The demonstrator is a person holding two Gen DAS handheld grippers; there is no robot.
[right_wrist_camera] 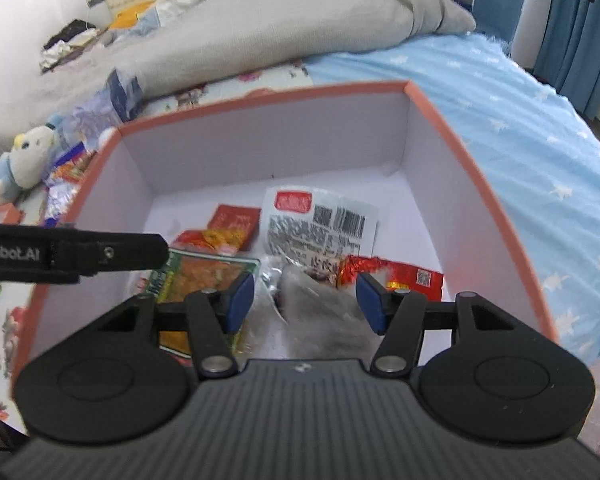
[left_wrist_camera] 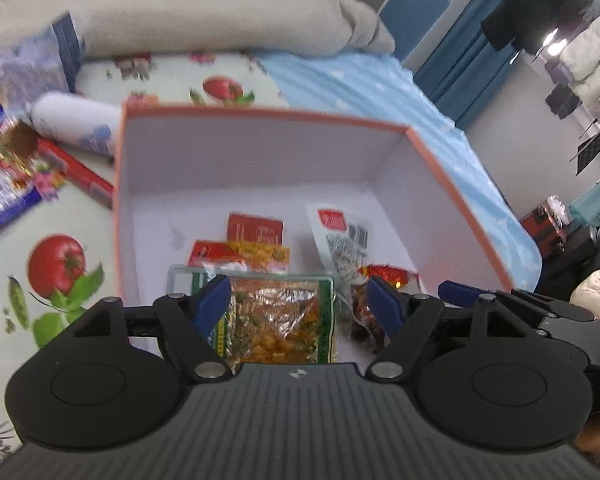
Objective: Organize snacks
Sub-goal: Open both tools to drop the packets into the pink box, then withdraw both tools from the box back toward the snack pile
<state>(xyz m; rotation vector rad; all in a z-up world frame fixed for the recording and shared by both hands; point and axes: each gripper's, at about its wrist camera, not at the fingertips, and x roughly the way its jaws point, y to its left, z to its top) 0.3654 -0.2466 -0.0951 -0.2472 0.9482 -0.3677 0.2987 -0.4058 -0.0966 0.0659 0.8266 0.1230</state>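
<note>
Both claws hang over an orange-rimmed box at frame centre. The left gripper is spread wide, its blue pads flanking but clear of a green-edged snack packet lying on the box floor. The right gripper is likewise parted, with a blurred clear packet between its pads; contact cannot be made out.
</note>
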